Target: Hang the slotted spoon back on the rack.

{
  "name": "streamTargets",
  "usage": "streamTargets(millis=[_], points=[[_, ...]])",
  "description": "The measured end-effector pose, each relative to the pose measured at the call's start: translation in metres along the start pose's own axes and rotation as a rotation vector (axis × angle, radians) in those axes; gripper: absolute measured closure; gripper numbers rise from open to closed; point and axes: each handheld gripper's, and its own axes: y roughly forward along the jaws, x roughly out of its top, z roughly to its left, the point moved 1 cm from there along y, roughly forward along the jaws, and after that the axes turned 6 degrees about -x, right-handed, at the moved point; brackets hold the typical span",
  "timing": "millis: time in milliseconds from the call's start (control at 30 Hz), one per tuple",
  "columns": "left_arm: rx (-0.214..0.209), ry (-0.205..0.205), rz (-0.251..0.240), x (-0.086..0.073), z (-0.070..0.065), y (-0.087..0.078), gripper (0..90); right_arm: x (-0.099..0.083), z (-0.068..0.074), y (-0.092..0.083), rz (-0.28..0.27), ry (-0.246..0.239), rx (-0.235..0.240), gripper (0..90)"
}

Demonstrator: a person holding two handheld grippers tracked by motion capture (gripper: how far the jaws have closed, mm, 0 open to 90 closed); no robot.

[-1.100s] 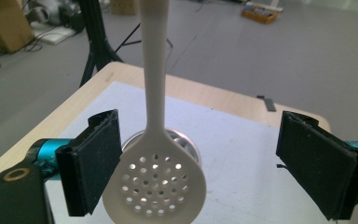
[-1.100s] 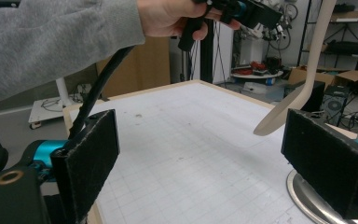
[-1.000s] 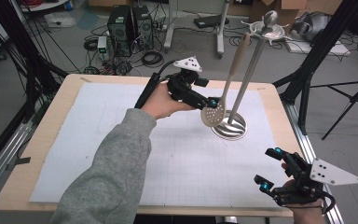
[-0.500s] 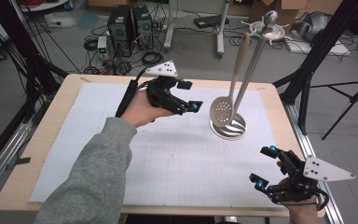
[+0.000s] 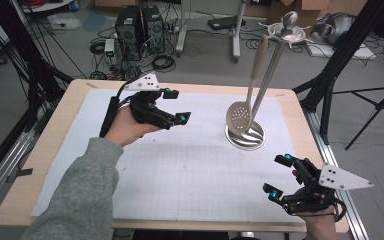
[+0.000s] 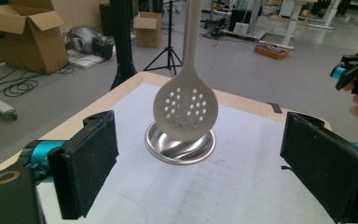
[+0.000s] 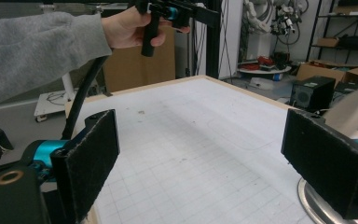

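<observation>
A beige slotted spoon (image 5: pixel 238 116) hangs by its handle from a tall metal stand (image 5: pixel 270 75) with a round steel base (image 5: pixel 252 142). Its perforated head hovers just above the base. My left gripper (image 5: pixel 176 106) is open and empty, held over the mat well left of the spoon. In the left gripper view the spoon (image 6: pixel 185 105) and base (image 6: pixel 161 148) lie straight ahead between the open jaws of that gripper (image 6: pixel 200 172). My right gripper (image 5: pixel 277 176) is open and empty near the front right corner; its view looks across the mat through the same gripper (image 7: pixel 200 172).
A white gridded mat (image 5: pixel 180 165) covers the wooden table (image 5: pixel 45 165). The left hand and its gripper (image 7: pixel 177 11) show far off in the right gripper view, and the stand base (image 7: pixel 317 205) at the lower right. Tripods, computers and cables stand on the floor beyond.
My left gripper has drawn back to the left, away from the spoon head. The spoon stays hanging and has swung slightly right. The right gripper has shifted a little.
</observation>
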Motion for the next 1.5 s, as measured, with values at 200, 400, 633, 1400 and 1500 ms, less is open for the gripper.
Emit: streamTargets(millis=[200,400,633,1400,1500], points=[[0.027,-0.024,-0.048,-0.008,0.003,-0.019,7.6,0.0,0.0,0.002,0.009,0.004,0.001,10.2],[0.063,-0.024,-0.078,-0.015,0.003,-0.035,4.5,0.001,-0.001,0.0,0.005,-0.001,-0.009,10.2],[0.093,-0.013,-0.081,-0.027,0.001,-0.052,4.5,0.0,-0.003,0.001,0.002,0.007,-0.009,10.2],[0.178,-0.03,-0.113,-0.064,-0.007,-0.109,4.5,-0.003,-0.003,0.017,0.036,0.001,0.006,10.2],[0.173,-0.016,-0.113,-0.068,-0.014,-0.111,4.5,-0.005,-0.004,0.018,0.049,0.005,0.002,10.2]])
